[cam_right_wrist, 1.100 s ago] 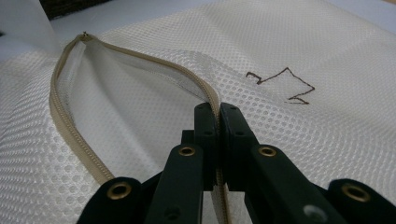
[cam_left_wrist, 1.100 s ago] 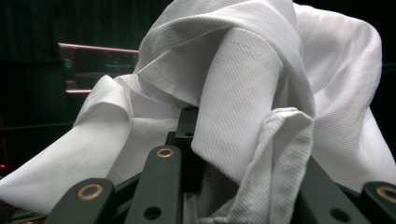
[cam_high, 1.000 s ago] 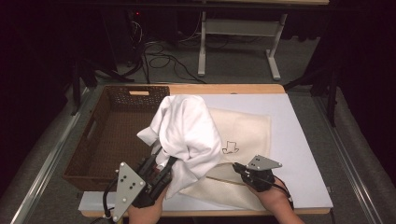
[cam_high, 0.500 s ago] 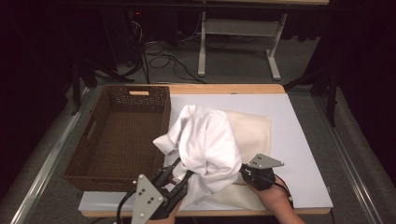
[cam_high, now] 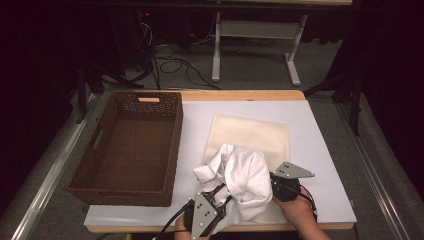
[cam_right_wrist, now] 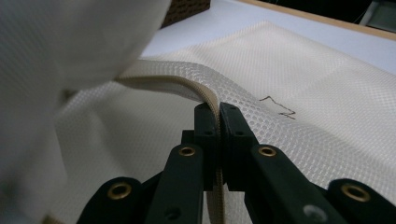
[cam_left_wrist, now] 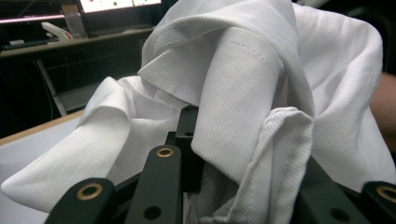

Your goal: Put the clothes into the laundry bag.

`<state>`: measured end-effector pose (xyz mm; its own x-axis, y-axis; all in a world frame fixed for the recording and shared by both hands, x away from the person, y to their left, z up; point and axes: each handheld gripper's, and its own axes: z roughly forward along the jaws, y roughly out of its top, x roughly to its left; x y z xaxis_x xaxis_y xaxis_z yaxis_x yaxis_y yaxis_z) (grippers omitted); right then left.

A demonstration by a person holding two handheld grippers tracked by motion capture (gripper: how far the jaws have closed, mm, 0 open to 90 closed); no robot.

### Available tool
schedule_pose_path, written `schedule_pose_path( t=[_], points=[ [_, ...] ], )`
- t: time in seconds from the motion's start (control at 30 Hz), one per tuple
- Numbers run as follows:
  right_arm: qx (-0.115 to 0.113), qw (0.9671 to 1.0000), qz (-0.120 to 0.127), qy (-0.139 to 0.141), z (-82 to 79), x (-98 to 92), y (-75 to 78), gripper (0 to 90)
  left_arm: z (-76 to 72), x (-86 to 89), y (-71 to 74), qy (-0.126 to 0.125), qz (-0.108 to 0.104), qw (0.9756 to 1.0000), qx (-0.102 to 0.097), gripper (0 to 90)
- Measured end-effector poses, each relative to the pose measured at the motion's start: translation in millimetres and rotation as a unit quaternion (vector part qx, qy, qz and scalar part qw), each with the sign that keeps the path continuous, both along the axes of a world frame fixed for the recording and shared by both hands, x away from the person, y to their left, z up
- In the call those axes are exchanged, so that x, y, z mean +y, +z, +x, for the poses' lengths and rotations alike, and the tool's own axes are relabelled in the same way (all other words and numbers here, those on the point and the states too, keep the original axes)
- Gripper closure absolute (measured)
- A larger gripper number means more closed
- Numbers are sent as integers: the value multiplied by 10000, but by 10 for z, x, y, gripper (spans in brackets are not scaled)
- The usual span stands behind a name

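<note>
A crumpled white cloth [cam_high: 240, 175] hangs bunched over the near part of a flat cream mesh cloth [cam_high: 250, 137] on the white table top. My left gripper [cam_high: 215, 200] is under its near side, shut on a fold of it. In the left gripper view the white cloth [cam_left_wrist: 243, 70] drapes over both jaws, and the left gripper [cam_left_wrist: 243, 140] pinches a thick fold. My right gripper [cam_high: 274, 186] sits at the cream cloth's near right. In the right gripper view the right gripper [cam_right_wrist: 219, 112] is shut on the raised hem of the cream cloth [cam_right_wrist: 303, 93].
A dark wicker basket [cam_high: 130, 145] with nothing in it stands on the left half of the table. The table's wooden front edge [cam_high: 150, 229] runs just below both hands. A small brown thread mark [cam_right_wrist: 278, 106] lies on the cream cloth.
My left gripper has carried the white cloth rightward and down, from beside the basket to over the cream cloth's near part. The right gripper has kept still on the hem.
</note>
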<state>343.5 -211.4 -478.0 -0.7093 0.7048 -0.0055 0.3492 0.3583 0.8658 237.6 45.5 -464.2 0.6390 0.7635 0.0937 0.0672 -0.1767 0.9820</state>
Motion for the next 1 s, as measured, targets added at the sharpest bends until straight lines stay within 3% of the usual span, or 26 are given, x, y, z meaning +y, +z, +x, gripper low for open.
schedule_pose_path(
  t=[0.13, 0.2, 0.33, 0.43, 0.63, 0.73, 0.83, 1.0],
  points=[
    [-24, 9999, 135, -35, -5, -27, 36, 878, 44, -47, -101, -30, 184, 9997, 132, 716],
    [-79, 9997, 227, -65, -13, -52, 75, 881, 78, -92, -185, -87, 313, 9990, 319, 717],
    [-202, 9993, 307, -80, -29, -95, 143, 885, 129, -216, -310, -268, 720, 9953, 592, 718],
    [-257, 9991, 329, -90, -42, -101, 163, 885, 159, -256, -334, -278, 799, 9942, 668, 718],
    [-342, 9988, 352, -68, -74, -96, 201, 886, 290, -358, -300, -196, 991, 9913, 848, 719],
    [-353, 9984, 433, -102, -91, -91, 214, 886, 370, -370, -247, -118, 979, 9907, 940, 719],
    [-295, 9978, 591, -95, -84, -79, 207, 886, 452, -275, -175, -37, 1085, 9898, 922, 721],
    [-329, 9976, 607, -52, -97, -14, 197, 886, 480, -189, -106, 50, 1026, 9899, 976, 722]
  ],
)
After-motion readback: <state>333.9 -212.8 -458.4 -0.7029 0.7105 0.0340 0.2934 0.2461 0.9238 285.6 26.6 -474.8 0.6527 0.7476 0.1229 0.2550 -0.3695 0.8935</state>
